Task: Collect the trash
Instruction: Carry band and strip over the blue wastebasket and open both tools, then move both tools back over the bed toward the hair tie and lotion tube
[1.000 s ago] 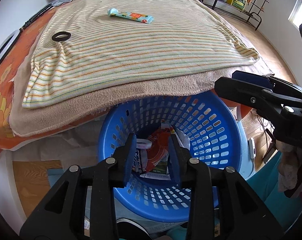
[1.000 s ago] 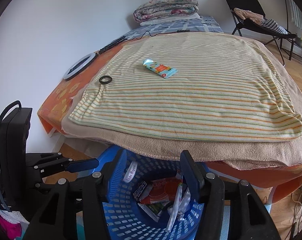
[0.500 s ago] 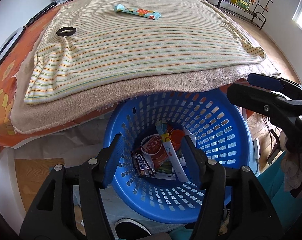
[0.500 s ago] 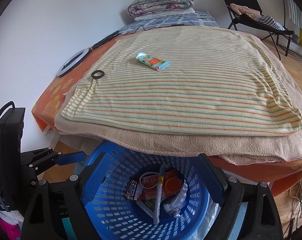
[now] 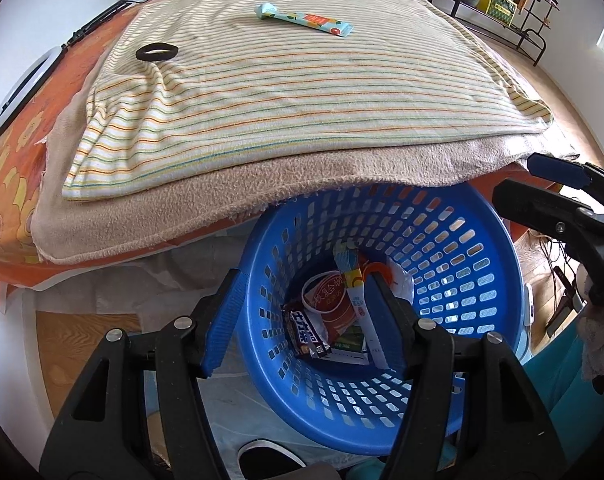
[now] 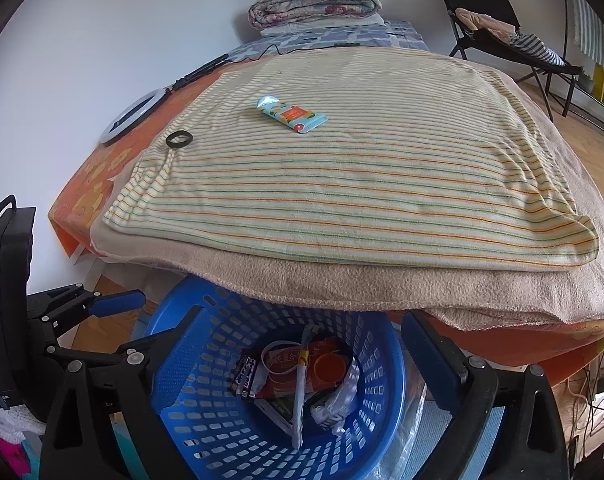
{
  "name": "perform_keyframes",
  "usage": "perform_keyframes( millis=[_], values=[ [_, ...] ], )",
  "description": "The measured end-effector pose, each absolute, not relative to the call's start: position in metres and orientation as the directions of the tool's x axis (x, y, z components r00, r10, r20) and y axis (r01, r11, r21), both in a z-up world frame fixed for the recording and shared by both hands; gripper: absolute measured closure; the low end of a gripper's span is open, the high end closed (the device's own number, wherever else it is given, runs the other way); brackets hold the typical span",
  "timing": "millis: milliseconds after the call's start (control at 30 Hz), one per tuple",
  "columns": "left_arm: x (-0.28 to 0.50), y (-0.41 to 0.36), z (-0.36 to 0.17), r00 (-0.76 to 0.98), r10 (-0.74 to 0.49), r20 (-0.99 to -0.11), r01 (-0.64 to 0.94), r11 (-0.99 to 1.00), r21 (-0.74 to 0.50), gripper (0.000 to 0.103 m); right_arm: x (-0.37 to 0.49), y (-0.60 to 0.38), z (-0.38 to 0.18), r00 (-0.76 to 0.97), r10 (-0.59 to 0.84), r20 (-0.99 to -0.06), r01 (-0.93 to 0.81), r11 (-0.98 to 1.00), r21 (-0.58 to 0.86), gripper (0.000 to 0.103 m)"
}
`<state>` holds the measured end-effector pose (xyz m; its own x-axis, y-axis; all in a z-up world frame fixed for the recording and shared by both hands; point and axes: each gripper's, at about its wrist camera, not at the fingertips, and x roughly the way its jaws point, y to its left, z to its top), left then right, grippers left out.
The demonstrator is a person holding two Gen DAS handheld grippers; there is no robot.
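A blue slotted basket (image 5: pixel 462 240) (image 6: pixel 206 320) stands on the floor, partly under the bed's edge. Inside it lie a dark chocolate wrapper (image 5: pixel 304 332), a red packet (image 5: pixel 330 300) and a long stick packet (image 5: pixel 358 292). My left gripper (image 5: pixel 306 312) hangs open above the basket with nothing gripped. My right gripper (image 6: pixel 302 344) is over the basket too; its jaws are opening wide and are empty. A teal snack wrapper (image 5: pixel 304 20) (image 6: pixel 292 114) lies far back on the striped blanket. Each gripper shows at the edge of the other's view.
A black ring (image 6: pixel 179 138) rests on the blanket's left part. A white ring light (image 6: pixel 130 118) lies on the orange sheet by the wall. Folded quilts (image 6: pixel 316 0) sit at the bed's head. A folding chair (image 6: pixel 502 28) stands at the back right.
Both grippers' jaws have spread apart. The red packet that was between the left fingers and the long packet between the right fingers now lie in the basket.
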<state>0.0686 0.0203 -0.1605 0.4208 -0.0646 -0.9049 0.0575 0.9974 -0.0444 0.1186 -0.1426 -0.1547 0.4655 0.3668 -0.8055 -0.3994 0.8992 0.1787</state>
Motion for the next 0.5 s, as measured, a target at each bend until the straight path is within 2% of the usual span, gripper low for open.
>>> perform_keyframes(
  millis=[500],
  values=[
    [0.082,0.041,-0.123,0.49,-0.065,-0.869,0.015,0.998,-0.066,0.038,0.128,-0.145,-0.147,0.477,0.353,-0.805,-0.395,0.904,0.162,0.004]
  ],
)
